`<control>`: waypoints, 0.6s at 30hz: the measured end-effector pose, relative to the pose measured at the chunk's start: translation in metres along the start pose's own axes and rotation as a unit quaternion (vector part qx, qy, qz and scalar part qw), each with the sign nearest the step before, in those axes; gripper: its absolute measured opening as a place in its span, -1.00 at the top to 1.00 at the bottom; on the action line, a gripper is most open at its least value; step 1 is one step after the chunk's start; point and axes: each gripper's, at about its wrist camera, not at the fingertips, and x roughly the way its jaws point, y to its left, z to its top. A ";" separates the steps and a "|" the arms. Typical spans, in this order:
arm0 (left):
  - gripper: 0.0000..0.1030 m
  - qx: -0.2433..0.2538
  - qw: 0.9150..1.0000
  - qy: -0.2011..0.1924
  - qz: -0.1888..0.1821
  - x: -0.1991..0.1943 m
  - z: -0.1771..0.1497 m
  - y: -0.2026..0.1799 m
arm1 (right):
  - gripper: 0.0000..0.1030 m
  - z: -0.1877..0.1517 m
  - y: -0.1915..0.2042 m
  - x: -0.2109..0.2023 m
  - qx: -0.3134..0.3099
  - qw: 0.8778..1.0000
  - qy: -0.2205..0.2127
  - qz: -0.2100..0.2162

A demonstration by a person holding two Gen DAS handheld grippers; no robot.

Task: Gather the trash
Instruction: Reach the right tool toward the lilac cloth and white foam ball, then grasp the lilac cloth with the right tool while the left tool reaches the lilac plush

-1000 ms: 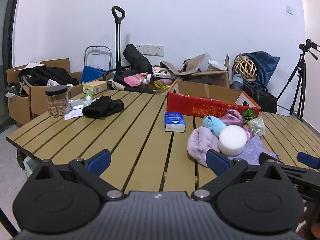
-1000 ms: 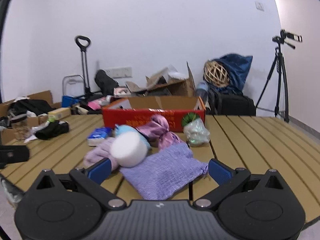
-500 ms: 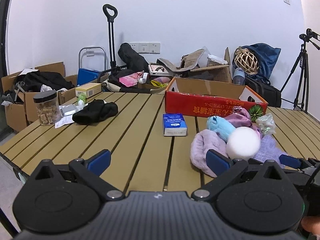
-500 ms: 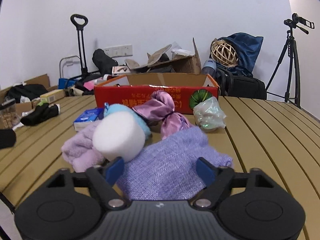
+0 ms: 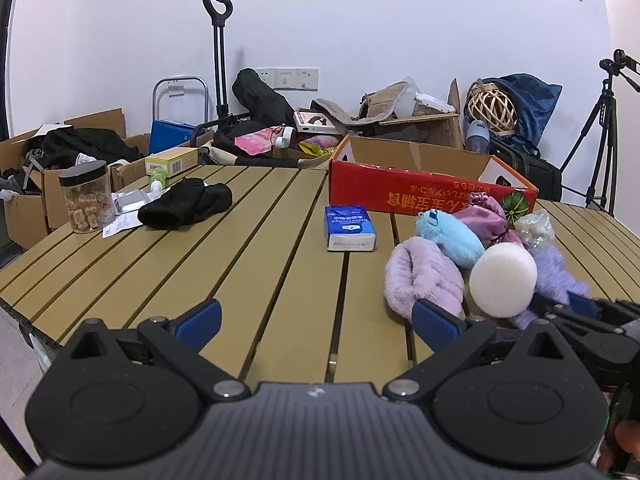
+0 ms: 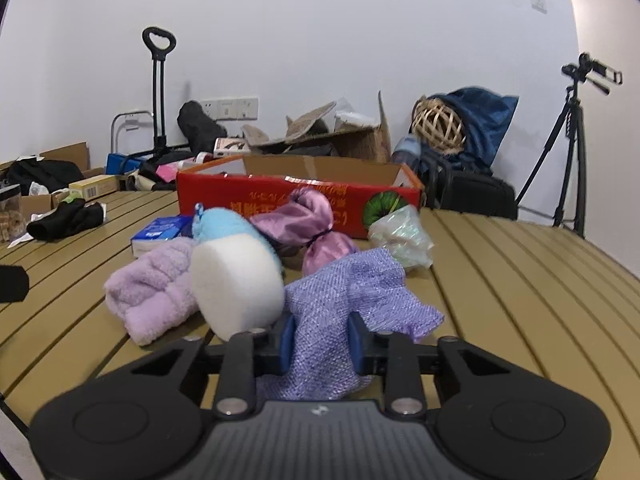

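My right gripper is shut on the near end of a purple knit cloth lying on the slatted table. A white foam puck, a lilac fluffy cloth, a blue plush, a pink satin pouch and a crinkled clear wrapper lie around it. Behind them stands an open red cardboard box. My left gripper is open and empty above the table's near edge, left of the pile; the right gripper shows at its right.
A blue tissue pack, a black cloth, a jar with a black lid and a yellow box sit on the table's left half. Cardboard boxes, a trolley, bags and a tripod stand behind the table.
My right gripper moved forward and closed its fingers on the purple knit cloth. My left gripper shifted slightly forward and stayed open.
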 end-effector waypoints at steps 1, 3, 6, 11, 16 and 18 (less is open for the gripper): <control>-1.00 0.001 1.000 0.000 0.001 0.000 0.000 -0.001 | 0.52 0.001 -0.002 -0.003 -0.001 1.000 -0.007 -0.005; -1.00 0.001 1.000 0.001 0.001 0.002 0.000 -0.001 | 0.53 0.003 -0.008 -0.009 -0.001 1.000 -0.020 -0.015; -1.00 -0.001 1.000 0.002 -0.001 0.003 0.000 -0.002 | 0.53 0.006 -0.018 -0.018 0.007 0.999 -0.034 -0.027; -1.00 0.004 1.000 0.002 -0.008 0.005 -0.001 -0.009 | 0.53 0.008 -0.034 -0.026 0.022 0.998 -0.045 -0.036; -1.00 0.008 1.000 0.000 -0.027 0.005 0.000 -0.019 | 0.53 0.007 -0.046 -0.042 0.032 0.997 -0.062 -0.046; -1.00 0.014 0.999 -0.003 -0.032 0.006 0.000 -0.026 | 0.53 0.007 -0.049 -0.048 0.035 0.996 -0.066 -0.049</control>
